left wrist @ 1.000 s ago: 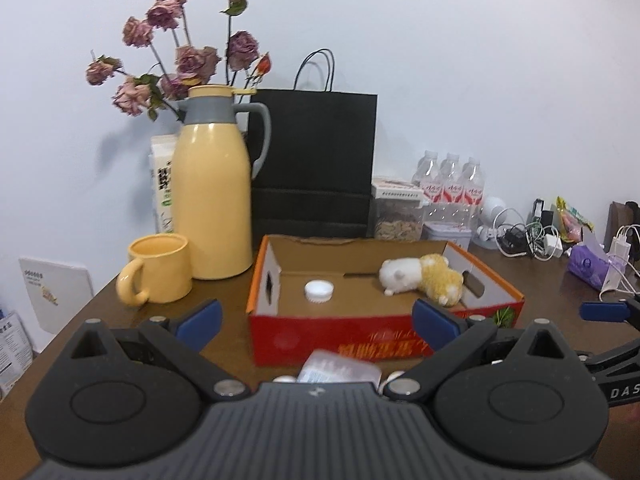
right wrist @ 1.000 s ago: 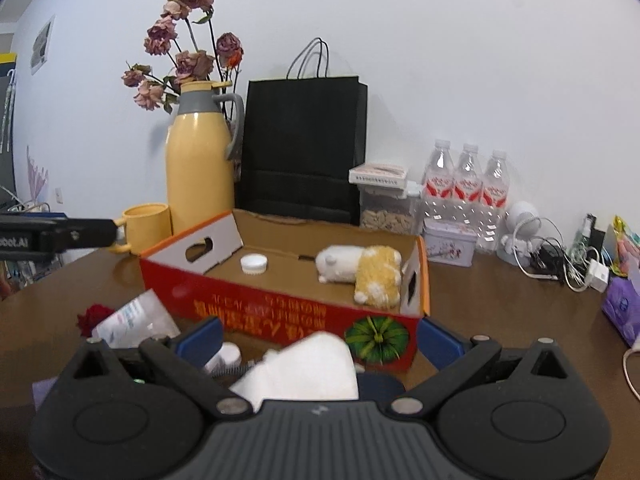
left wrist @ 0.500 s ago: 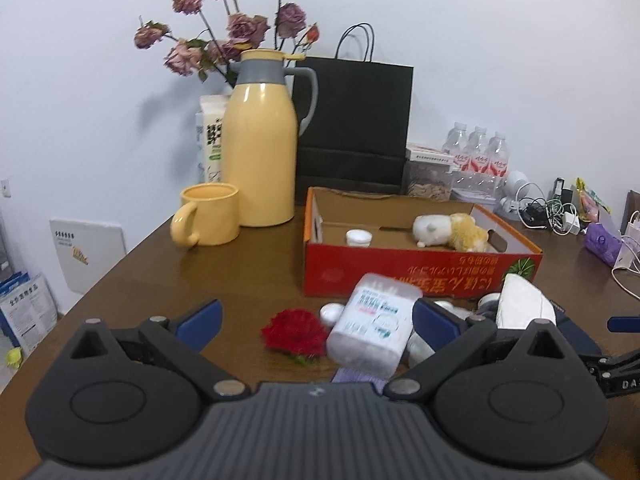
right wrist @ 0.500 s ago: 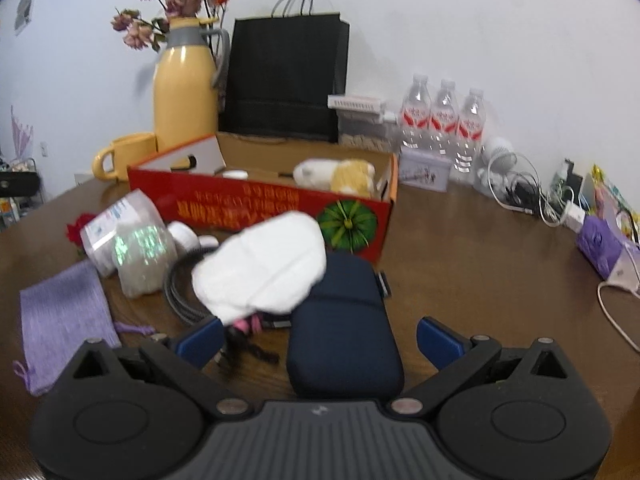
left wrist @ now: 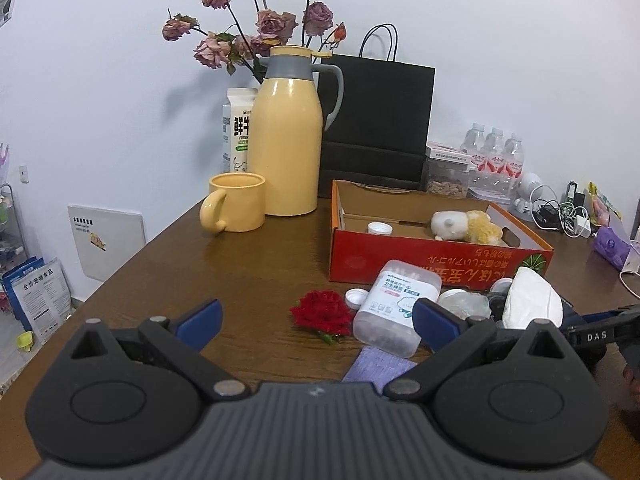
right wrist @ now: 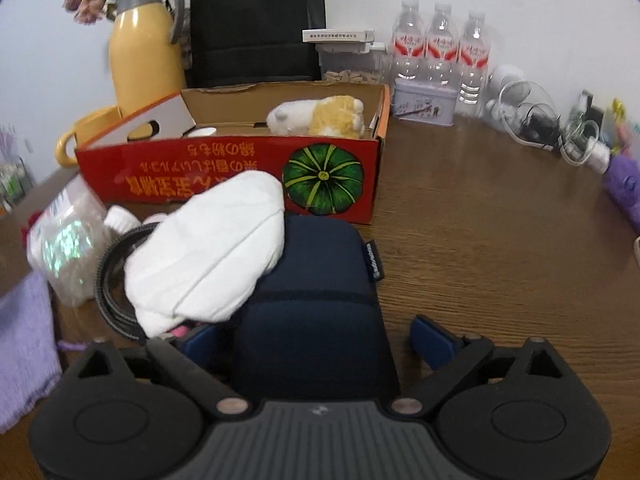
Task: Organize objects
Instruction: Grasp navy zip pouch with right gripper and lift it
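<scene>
While your right gripper closes its jaws around the navy pouch, no pad visibly presses it yet; the left pad is half hidden behind the pouch. A white mask overlaps the pouch and hides most of a black cord. Your left gripper hangs wide apart and empty, above a red rose and swab box. Beyond, the red box holds a plush toy.

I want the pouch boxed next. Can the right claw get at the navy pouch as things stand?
Probably yes. The right claw already straddles the navy pouch's near end, its jaws closing but not yet pressing. The white cloth lies over the pouch's far left corner only.
</scene>
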